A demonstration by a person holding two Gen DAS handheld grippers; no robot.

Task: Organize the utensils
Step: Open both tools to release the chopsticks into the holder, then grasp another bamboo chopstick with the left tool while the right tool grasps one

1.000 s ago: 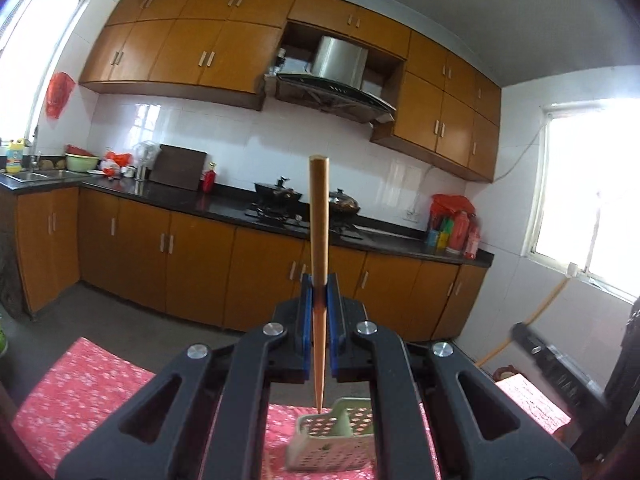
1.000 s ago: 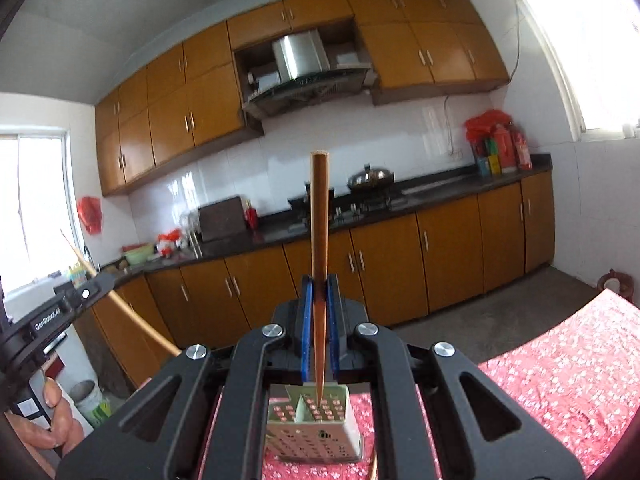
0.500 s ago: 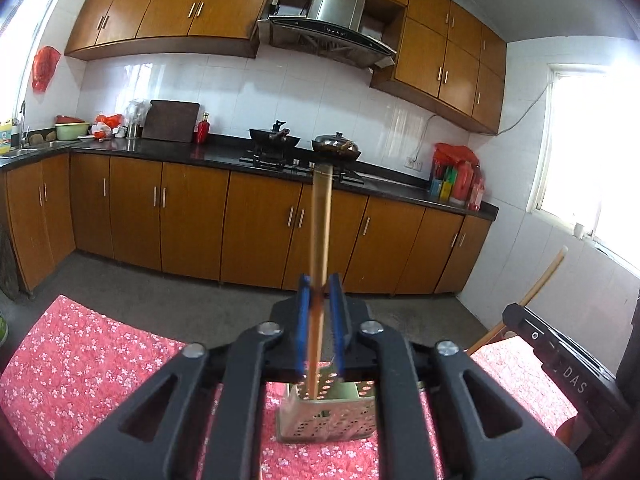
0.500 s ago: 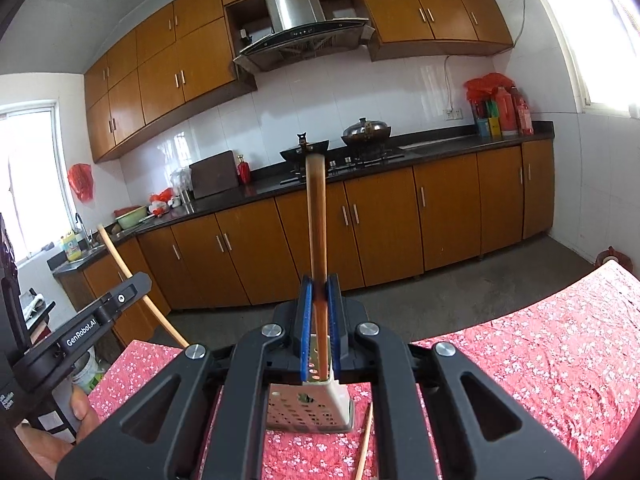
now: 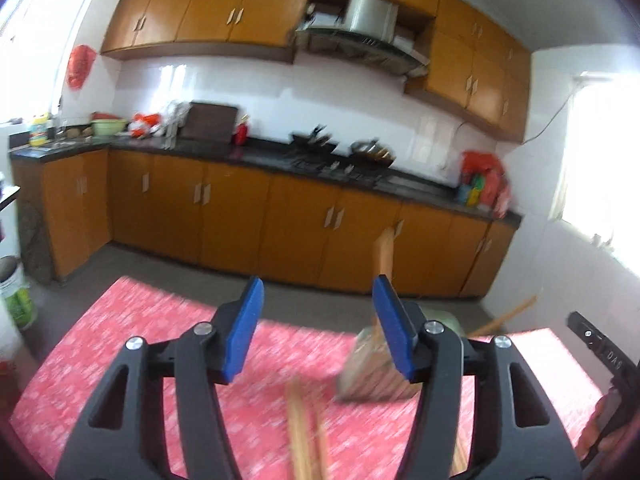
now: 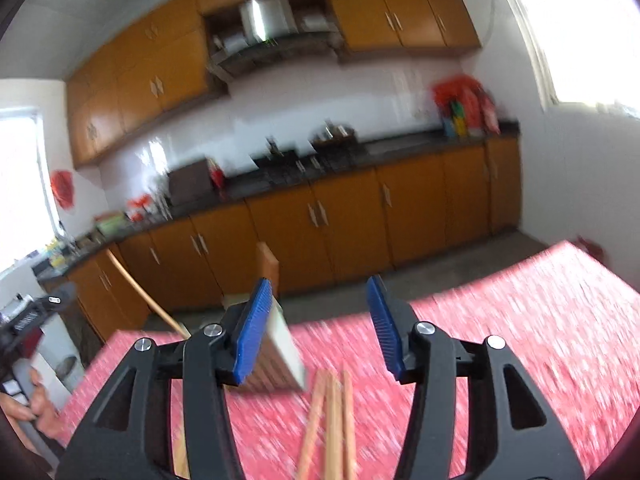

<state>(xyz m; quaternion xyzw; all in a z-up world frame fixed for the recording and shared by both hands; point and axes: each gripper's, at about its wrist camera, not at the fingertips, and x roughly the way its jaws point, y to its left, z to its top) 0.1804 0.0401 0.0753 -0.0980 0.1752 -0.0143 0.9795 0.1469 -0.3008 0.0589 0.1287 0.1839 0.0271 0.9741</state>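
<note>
Both the left tool and right tool gaped wide, holding nothing, chopsticks lying at six o'clock on the bench.

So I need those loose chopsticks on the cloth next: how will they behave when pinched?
The chopsticks look like thin, stiff wooden sticks, probably light. Lying bunched together on the tablecloth, they may roll or scatter if nudged, and one gripper might catch several together.

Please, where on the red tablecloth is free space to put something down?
Bare tablecloth lies right of the loose chopsticks, toward the far right edge. In the left view, cloth left of the utensil holder is bare too. It is crowded around the holder and chopsticks.
</note>
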